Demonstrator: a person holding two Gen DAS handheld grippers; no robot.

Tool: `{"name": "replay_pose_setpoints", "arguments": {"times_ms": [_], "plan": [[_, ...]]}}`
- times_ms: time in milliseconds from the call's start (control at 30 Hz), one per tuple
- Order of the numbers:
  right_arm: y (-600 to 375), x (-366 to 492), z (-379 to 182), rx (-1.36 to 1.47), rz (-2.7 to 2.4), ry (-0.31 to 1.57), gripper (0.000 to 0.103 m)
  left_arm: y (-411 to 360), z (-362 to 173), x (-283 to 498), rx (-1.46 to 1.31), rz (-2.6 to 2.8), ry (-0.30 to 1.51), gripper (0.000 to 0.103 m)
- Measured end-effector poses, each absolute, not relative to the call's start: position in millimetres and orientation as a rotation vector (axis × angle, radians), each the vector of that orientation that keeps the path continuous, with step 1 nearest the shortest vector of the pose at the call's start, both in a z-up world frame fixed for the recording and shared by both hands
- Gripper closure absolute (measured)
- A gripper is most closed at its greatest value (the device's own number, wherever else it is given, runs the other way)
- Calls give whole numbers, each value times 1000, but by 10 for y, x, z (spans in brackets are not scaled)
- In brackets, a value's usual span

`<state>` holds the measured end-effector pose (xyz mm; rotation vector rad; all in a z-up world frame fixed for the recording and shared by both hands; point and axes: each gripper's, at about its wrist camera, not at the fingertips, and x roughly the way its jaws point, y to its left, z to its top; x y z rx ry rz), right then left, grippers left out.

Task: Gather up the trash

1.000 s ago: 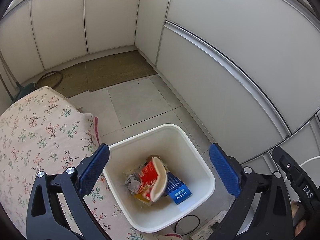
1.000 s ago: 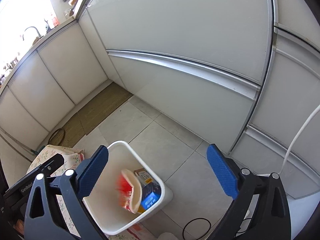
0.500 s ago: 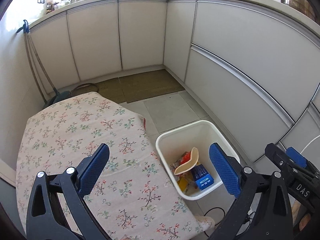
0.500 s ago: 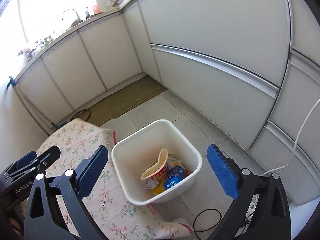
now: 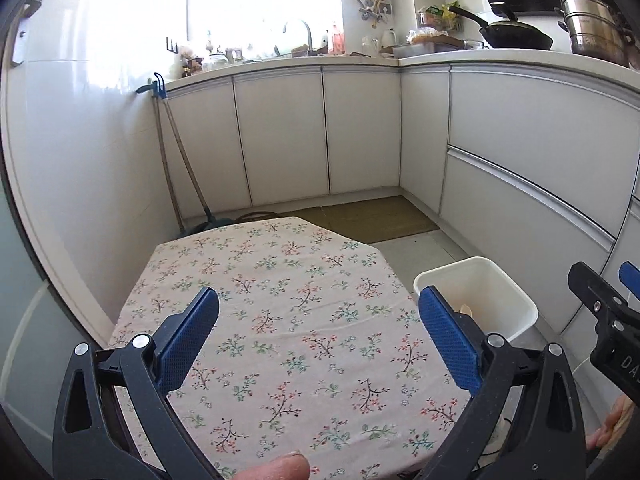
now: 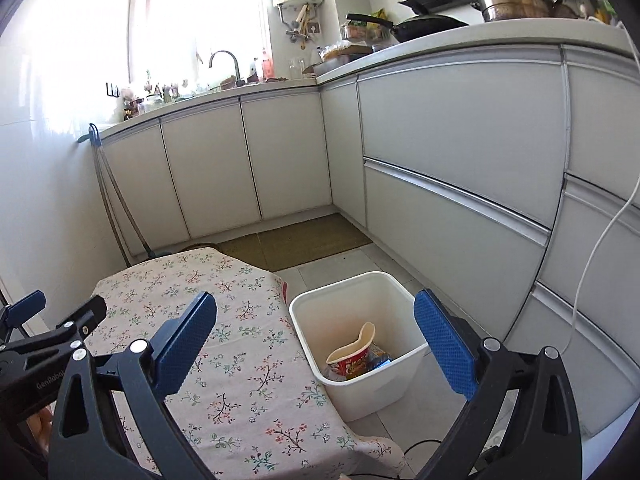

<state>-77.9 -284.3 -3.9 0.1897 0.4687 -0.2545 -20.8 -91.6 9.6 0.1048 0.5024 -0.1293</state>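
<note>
A white trash bin (image 6: 362,386) stands on the floor right of the table; it also shows in the left wrist view (image 5: 516,298). Inside lie a red instant-noodle cup (image 6: 354,354), a blue box (image 6: 380,359) and crumpled paper. My left gripper (image 5: 318,334) is open and empty above the floral tablecloth (image 5: 280,300). My right gripper (image 6: 316,340) is open and empty, held above the table edge and the bin. The left gripper also shows at the left edge of the right wrist view (image 6: 52,340).
The table with the floral cloth (image 6: 224,344) fills the near left. White kitchen cabinets (image 6: 460,184) run along the back and right. A brown mat (image 6: 296,242) lies on the floor. A mop (image 5: 180,176) leans in the left corner. A white cable (image 6: 600,240) hangs at right.
Both grippers have pulled back and tilted up from over the bin. The table and kitchen counters have come into view; the bin now sits lower right. Both stay open and empty.
</note>
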Motion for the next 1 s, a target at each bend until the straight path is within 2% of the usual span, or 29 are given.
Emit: {"name": "replay_pose_setpoints", "arguments": {"times_ms": [100,333,1000], "plan": [[-2676,-743,-152,164,-227,524,7,-751,14,-224,62,-135,525,7],[-2525,-707,-187,129,-227,515,7,-493,-10,-190,9,-148,597,7],[-2418,-667,-223,87,-243,513,7,-449,-108,-157,1,-158,641,7]]}}
